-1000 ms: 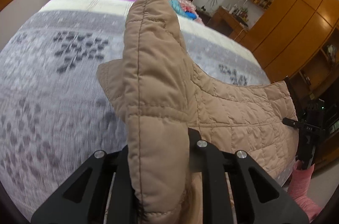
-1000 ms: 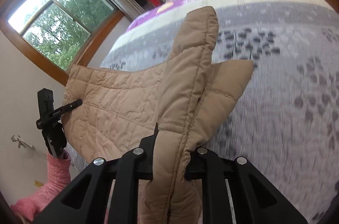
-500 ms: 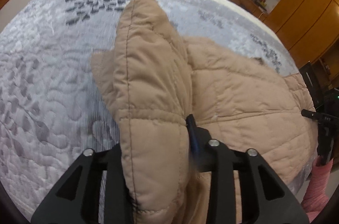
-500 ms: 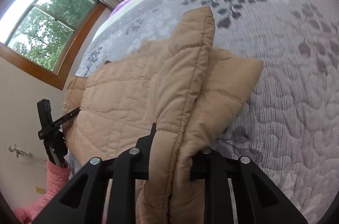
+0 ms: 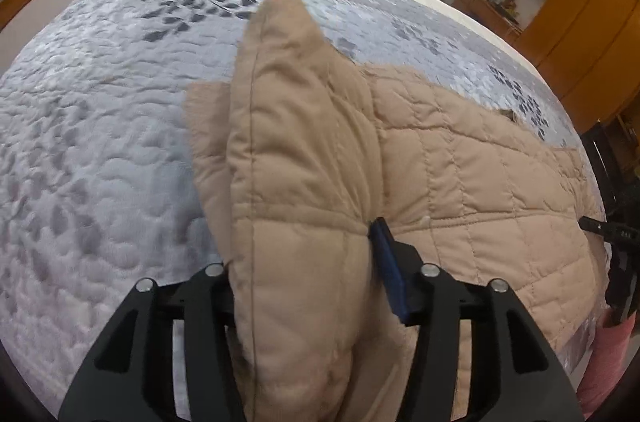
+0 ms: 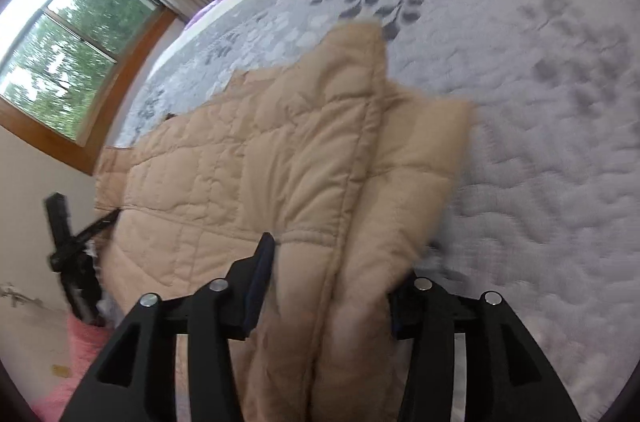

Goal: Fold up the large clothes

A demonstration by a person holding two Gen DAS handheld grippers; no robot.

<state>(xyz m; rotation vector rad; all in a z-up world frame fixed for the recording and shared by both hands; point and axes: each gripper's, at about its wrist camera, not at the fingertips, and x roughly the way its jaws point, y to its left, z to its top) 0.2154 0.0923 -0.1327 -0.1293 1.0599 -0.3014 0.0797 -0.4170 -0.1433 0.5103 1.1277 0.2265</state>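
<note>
Grey quilted bed [image 5: 100, 150]; wooden cabinets [image 5: 580, 10] — both grippers' fingers [image 5: 384, 242] clamped on tan jacket [image 5: 480, 174].

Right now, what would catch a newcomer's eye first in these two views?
The tan quilted jacket dominates both views, spread across the near edge of the grey patterned bedspread. A thick bunched fold of it rises between the fingers of the left gripper and the right gripper. A bright window glows upper left in the right view.
</note>
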